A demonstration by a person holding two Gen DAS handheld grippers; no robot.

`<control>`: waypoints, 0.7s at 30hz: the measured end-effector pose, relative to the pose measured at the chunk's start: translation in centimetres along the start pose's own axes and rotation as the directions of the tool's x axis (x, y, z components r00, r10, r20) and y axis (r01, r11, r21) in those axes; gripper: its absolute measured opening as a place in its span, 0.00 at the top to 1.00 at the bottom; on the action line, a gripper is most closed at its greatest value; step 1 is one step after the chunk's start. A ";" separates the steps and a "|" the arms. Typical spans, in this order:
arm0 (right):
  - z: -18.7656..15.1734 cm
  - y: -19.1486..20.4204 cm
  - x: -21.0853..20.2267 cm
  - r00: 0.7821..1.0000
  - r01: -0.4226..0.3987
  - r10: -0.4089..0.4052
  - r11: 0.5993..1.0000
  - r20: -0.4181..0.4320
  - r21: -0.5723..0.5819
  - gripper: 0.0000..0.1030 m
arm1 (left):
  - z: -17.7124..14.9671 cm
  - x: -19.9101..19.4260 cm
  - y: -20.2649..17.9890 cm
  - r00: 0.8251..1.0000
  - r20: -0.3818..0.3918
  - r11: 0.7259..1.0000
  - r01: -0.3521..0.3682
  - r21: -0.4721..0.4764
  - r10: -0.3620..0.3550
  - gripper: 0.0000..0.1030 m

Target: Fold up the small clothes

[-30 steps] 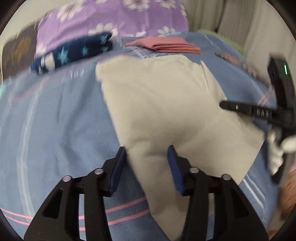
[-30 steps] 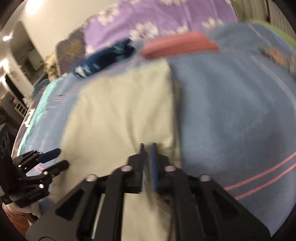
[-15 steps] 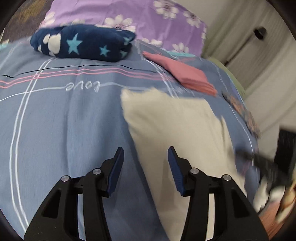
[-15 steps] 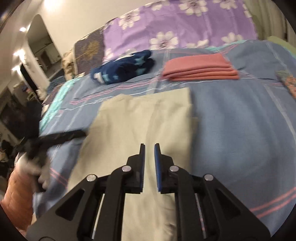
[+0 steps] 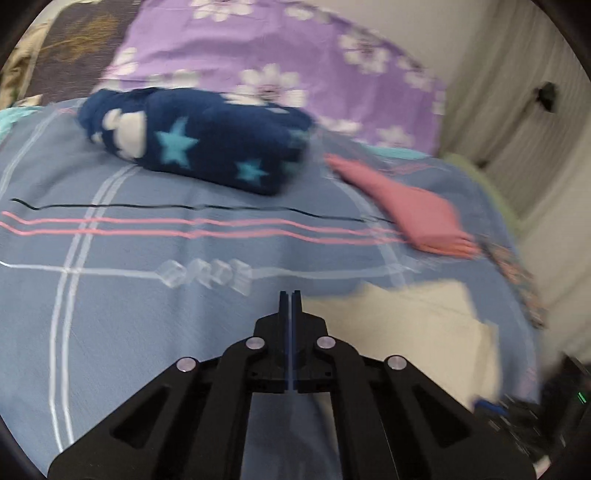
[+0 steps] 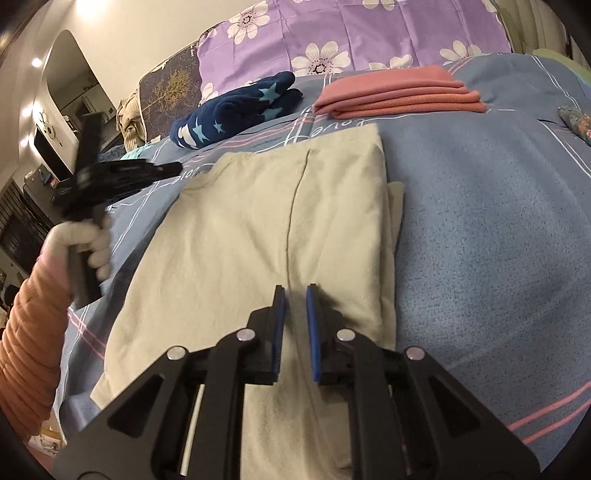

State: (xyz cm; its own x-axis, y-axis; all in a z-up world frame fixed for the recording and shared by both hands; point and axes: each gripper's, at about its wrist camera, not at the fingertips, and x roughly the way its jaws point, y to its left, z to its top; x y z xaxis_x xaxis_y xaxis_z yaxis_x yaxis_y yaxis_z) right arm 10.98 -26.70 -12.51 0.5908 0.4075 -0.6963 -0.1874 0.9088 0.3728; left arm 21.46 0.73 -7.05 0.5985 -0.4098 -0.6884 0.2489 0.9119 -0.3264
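A beige garment (image 6: 266,236) lies flat on a blue bedspread (image 6: 480,229), folded lengthwise, with a seam line running down its middle and a second layer peeking out along its right edge. In the left wrist view only its far corner shows, pale and blurred, at the lower right (image 5: 406,325).

The right gripper (image 6: 294,295) hovers over the near part of the beige garment, its 2 blue-padded jaws a narrow gap apart with nothing pinched between them; the cloth lies underneath, not gripped.

The left gripper (image 5: 290,295) has its jaws pressed fully together, and nothing is caught between them. It points over bare bedspread just left of the garment's corner. From the right wrist view the same tool (image 6: 122,173) appears blurred at the left, raised above the bed's left edge, held by a gloved hand (image 6: 85,240) coming out of an orange ribbed sleeve (image 6: 29,332).

Farther up the bed, a navy fleece bundle with light-blue stars (image 6: 236,110) sits near a purple flowered pillow (image 6: 351,33). To its right rests a folded pink stack (image 6: 399,94), apart from the beige garment. A patterned cloth (image 6: 578,122) lies at the bed's right edge. Pink, white and black stripes cross the bedspread.
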 end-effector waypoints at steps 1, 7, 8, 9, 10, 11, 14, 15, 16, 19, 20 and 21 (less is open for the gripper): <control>0.1 -0.1 -0.1 1.000 -0.003 0.003 1.000 0.000 0.003 0.90 | -0.7 -0.7 -0.8 0.999 -0.007 0.999 0.050 0.018 -0.050 0.97; 2.7 0.0 -1.7 0.997 0.055 -0.055 0.998 0.052 -0.003 0.90 | -9.3 1.0 -5.8 0.993 -0.116 0.956 0.038 0.291 -0.004 0.79; 3.4 -0.1 -1.5 0.997 0.059 -0.058 0.998 0.051 -0.011 0.90 | -9.9 0.9 -6.3 0.997 -0.080 0.945 0.013 0.326 0.014 0.79; 3.9 -0.4 -0.8 0.997 0.071 -0.070 0.997 0.039 -0.026 0.90 | -9.8 0.9 -6.6 0.996 -0.080 0.943 -0.002 0.332 0.031 0.79; 4.4 -0.8 0.1 0.996 0.091 -0.090 0.995 0.017 -0.037 0.90 | -9.7 0.9 -6.8 0.995 -0.086 0.944 -0.012 0.330 0.042 0.79; 4.9 -2.0 1.8 0.995 0.095 -0.096 0.995 -0.027 -0.020 0.96 | -9.7 1.1 -7.1 0.995 -0.086 0.944 -0.023 0.328 0.054 0.79; 5.4 -3.6 2.4 0.998 0.057 -0.056 0.997 -0.039 0.049 1.00 | -10.1 1.1 -7.5 0.994 -0.065 0.932 -0.054 0.358 0.083 0.78; 5.4 -3.3 1.8 0.997 0.074 -0.072 0.996 -0.026 0.053 1.00 | -10.2 1.1 -7.6 0.994 -0.065 0.932 -0.057 0.358 0.086 0.78; 5.1 -2.6 0.9 0.993 0.115 -0.115 0.993 0.000 0.030 1.00 | -9.8 0.8 -7.2 0.994 -0.065 0.936 -0.054 0.349 0.082 0.78; 3.9 -1.7 -1.4 0.993 0.112 -0.112 0.994 0.032 0.001 0.84 | -9.0 -0.5 -6.2 0.996 -0.076 0.963 -0.018 0.270 0.040 0.76; 3.6 -1.8 -2.0 0.994 0.108 -0.108 0.994 0.034 0.002 0.72 | -9.1 -1.6 -5.8 0.997 -0.075 0.971 0.000 0.239 0.018 0.76; 3.3 -2.0 -2.5 0.993 0.111 -0.111 0.994 0.036 0.005 0.66 | -9.0 -2.2 -5.5 0.998 -0.070 0.977 0.017 0.214 -0.002 0.74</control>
State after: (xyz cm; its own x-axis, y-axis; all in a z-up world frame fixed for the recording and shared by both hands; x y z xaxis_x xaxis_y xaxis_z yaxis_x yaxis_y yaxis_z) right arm 12.45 -29.84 -9.47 0.6361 0.3007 -0.7106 -0.1169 0.9479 0.2965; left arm 11.88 -3.54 -9.59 0.5429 -0.4126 -0.7315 0.4163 0.8887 -0.1923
